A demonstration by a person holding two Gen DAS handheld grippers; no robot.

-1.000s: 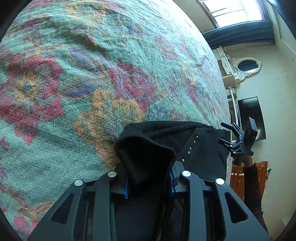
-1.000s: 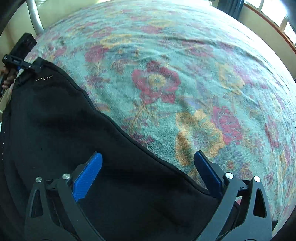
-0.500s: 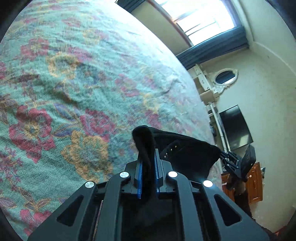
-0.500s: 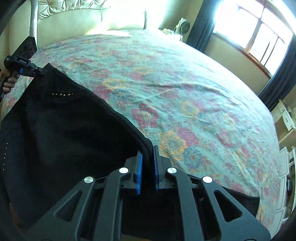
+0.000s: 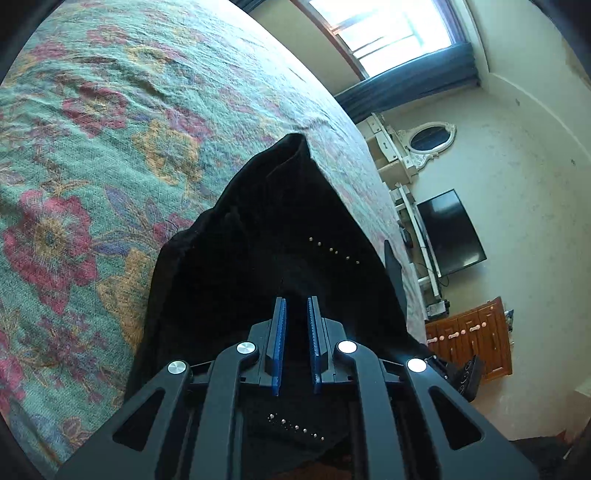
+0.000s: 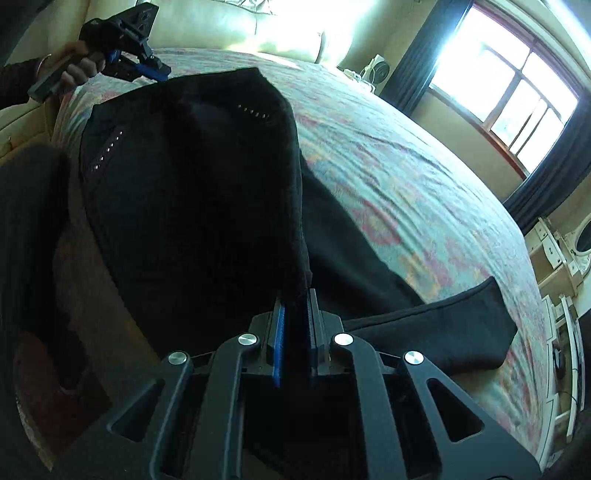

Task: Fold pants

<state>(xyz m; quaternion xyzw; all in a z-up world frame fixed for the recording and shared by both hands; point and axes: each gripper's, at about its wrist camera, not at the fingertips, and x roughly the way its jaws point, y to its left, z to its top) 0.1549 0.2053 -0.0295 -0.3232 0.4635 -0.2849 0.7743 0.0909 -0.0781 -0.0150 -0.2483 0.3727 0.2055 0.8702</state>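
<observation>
Black pants (image 5: pixel 266 236) with small metal studs hang lifted over a floral bedspread (image 5: pixel 92 166). My left gripper (image 5: pixel 295 306) is shut on the waist end of the pants, the fabric pinched between its blue pads. In the right wrist view the pants (image 6: pixel 192 177) stretch up and away, with one leg end (image 6: pixel 461 332) lying on the bed. My right gripper (image 6: pixel 293 299) is shut on the pants' edge. The left gripper (image 6: pixel 147 68) shows at the far top left, gripping the other corner.
The bed has a cream padded headboard (image 6: pixel 221 26). A window with dark curtains (image 6: pixel 498 85), a white shelf with an oval mirror (image 5: pixel 432 138), a wall TV (image 5: pixel 450 232) and a wooden dresser (image 5: pixel 469 339) stand around the bed.
Both grippers closed on the pants' waist and lifted it up off the bed. The fabric now hangs stretched between them, and both views have tilted upward toward the room.
</observation>
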